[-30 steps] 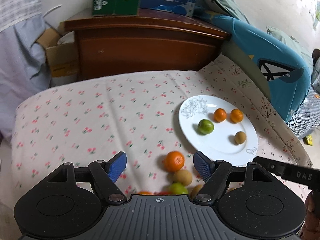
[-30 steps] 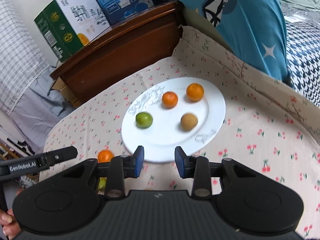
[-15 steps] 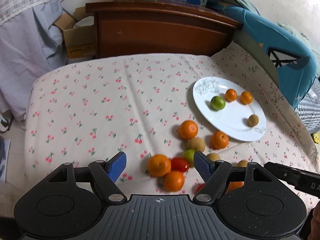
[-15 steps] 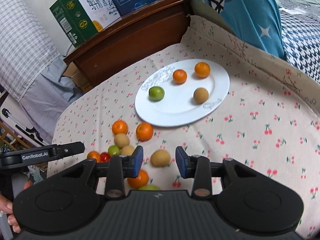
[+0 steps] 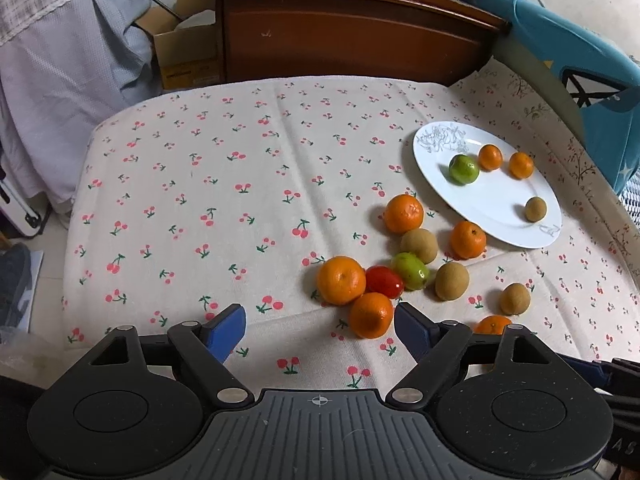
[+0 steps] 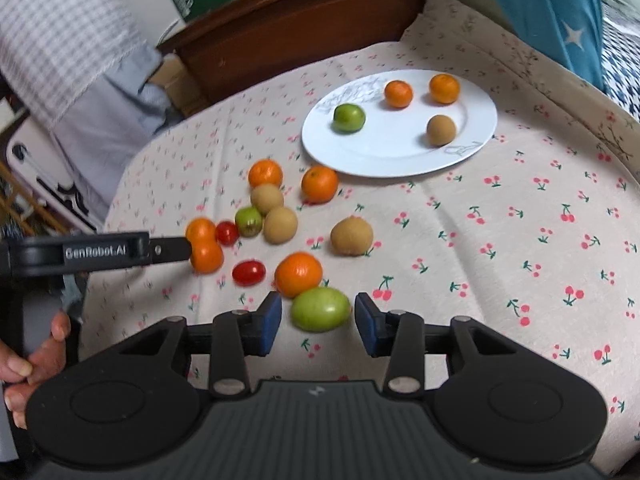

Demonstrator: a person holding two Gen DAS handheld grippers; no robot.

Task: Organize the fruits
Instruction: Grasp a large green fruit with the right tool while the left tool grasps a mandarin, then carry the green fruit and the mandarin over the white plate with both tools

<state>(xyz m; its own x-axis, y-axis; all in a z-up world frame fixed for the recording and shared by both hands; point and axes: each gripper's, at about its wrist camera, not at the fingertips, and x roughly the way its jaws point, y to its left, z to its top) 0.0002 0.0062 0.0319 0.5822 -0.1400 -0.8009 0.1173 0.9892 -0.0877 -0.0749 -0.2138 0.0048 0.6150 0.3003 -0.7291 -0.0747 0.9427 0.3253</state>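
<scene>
A white plate (image 5: 500, 208) (image 6: 384, 156) on the cherry-print cloth holds a green fruit (image 6: 349, 117), two small oranges and a brown fruit (image 6: 441, 130). A loose cluster of oranges, brown fruits, green fruits and red tomatoes lies on the cloth near the plate. My left gripper (image 5: 320, 326) is open, with an orange (image 5: 370, 315) just inside its right finger. My right gripper (image 6: 318, 322) is open around a large green fruit (image 6: 320, 309), its pads apart from it. The left gripper also shows in the right wrist view (image 6: 100, 252).
A dark wooden headboard (image 5: 352, 36) with cartons on top stands behind the cloth. A blue pillow (image 5: 576, 64) lies at the right. A cardboard box (image 5: 188, 56) and hanging clothes are at the left. Bare cloth spreads left of the fruit.
Both grippers have pulled back from the plate toward me, bringing the loose fruit cluster into view. The right gripper's jaws have opened wider, around the large green fruit.
</scene>
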